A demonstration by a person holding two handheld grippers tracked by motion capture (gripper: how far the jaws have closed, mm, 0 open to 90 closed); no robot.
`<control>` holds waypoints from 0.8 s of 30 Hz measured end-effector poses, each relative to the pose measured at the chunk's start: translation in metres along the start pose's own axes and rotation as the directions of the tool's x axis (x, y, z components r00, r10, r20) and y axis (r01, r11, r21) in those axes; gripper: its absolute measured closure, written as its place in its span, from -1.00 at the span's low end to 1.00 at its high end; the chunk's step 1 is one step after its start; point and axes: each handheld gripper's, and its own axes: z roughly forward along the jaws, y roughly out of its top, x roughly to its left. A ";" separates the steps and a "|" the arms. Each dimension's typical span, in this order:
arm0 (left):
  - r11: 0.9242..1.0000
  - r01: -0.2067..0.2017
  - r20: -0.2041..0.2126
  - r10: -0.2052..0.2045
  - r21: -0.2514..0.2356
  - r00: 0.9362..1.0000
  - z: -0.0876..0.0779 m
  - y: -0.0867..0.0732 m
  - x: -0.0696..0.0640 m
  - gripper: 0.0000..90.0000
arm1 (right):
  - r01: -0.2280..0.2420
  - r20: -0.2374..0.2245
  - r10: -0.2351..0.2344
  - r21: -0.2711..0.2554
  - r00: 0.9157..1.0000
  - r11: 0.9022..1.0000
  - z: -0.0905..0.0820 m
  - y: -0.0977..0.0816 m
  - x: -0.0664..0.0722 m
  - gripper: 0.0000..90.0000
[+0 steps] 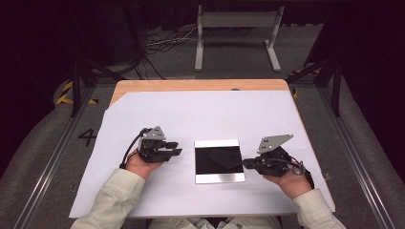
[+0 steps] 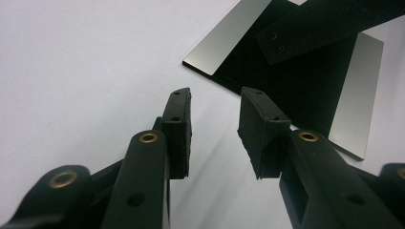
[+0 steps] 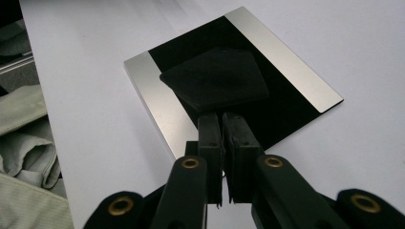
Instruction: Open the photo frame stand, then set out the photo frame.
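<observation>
A black plate with 2 silver edge strips (image 1: pixel 219 161) is lying flat mid-surface (image 1: pixel 200 114). Just right of it, the right gripper (image 3: pixel 222 121) is pinching a thin black sheet (image 3: pixel 215 78) between closed fingers. Left of the plate, the left gripper (image 2: pixel 215 112) is waiting, fingers parted and empty. A shallow edge pinch could let the sheet slip.

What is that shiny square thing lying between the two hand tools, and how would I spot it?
Start at the white sheet covering the table; the plate lies flat between the two grippers. It is a black square with silver strips along two opposite edges, the one glossy, mirror-like thing there.
</observation>
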 end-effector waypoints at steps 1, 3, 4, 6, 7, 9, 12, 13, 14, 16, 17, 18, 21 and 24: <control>1.000 0.000 0.000 0.000 0.000 1.000 0.000 0.000 0.000 0.44 | -0.001 0.002 0.001 -0.003 1.000 1.000 0.000 0.000 -0.001 0.86; 1.000 0.002 -0.001 -0.002 0.000 1.000 0.000 0.000 0.000 0.44 | -0.009 0.007 0.009 -0.006 1.000 1.000 -0.001 0.000 -0.001 0.82; 1.000 -0.002 -0.001 0.002 -0.001 1.000 0.000 0.000 0.000 0.43 | -0.025 0.019 0.026 -0.010 0.999 1.000 -0.002 0.000 -0.002 0.80; 1.000 0.000 0.001 0.000 -0.001 1.000 0.000 0.000 0.000 0.42 | -0.058 0.037 0.059 -0.024 0.998 0.998 -0.004 0.000 -0.004 0.76; 1.000 0.001 0.002 -0.001 -0.002 1.000 0.000 0.000 0.000 0.41 | -0.068 0.040 0.070 -0.031 0.997 0.997 -0.004 -0.001 -0.004 0.74; 1.000 0.001 0.002 -0.001 -0.002 1.000 0.000 0.000 0.000 0.40 | -0.078 0.046 0.080 -0.037 0.996 0.996 -0.005 -0.001 -0.005 0.71; 1.000 0.002 0.002 -0.002 -0.001 1.000 0.000 0.000 0.000 0.40 | -0.111 0.053 0.114 -0.059 0.992 0.992 -0.006 0.000 -0.007 0.61; 1.000 0.005 0.001 -0.005 0.000 1.000 0.000 -0.001 0.000 0.40 | -0.134 0.065 0.139 -0.070 0.988 0.988 -0.008 0.000 -0.009 0.56; 1.000 0.002 0.000 -0.002 0.000 1.000 0.000 -0.001 0.000 0.40 | -0.134 0.065 0.139 -0.070 0.988 0.988 -0.008 0.000 -0.009 0.56; 1.000 0.002 -0.001 -0.002 0.000 1.000 -0.001 -0.001 0.000 0.40 | -0.149 0.073 0.154 -0.078 0.985 0.986 -0.009 0.000 -0.011 0.53; 1.000 0.007 0.002 -0.007 0.001 1.000 -0.001 -0.002 0.000 0.40 | -0.167 0.071 0.173 -0.088 0.982 0.982 -0.011 0.001 -0.013 0.50; 1.000 0.007 0.001 -0.007 0.000 1.000 -0.001 -0.002 0.000 0.40 | -0.172 0.070 0.179 -0.091 0.981 0.981 -0.011 0.001 -0.013 0.49; 1.000 0.009 -0.002 -0.009 -0.001 1.000 -0.002 -0.002 0.000 0.40 | -0.181 0.066 0.188 -0.101 0.980 0.978 -0.013 0.003 -0.015 0.47; 1.000 0.007 -0.002 -0.007 0.001 1.000 -0.003 -0.004 0.000 0.39 | -0.200 0.054 0.207 -0.108 0.977 0.974 -0.014 0.005 -0.017 0.42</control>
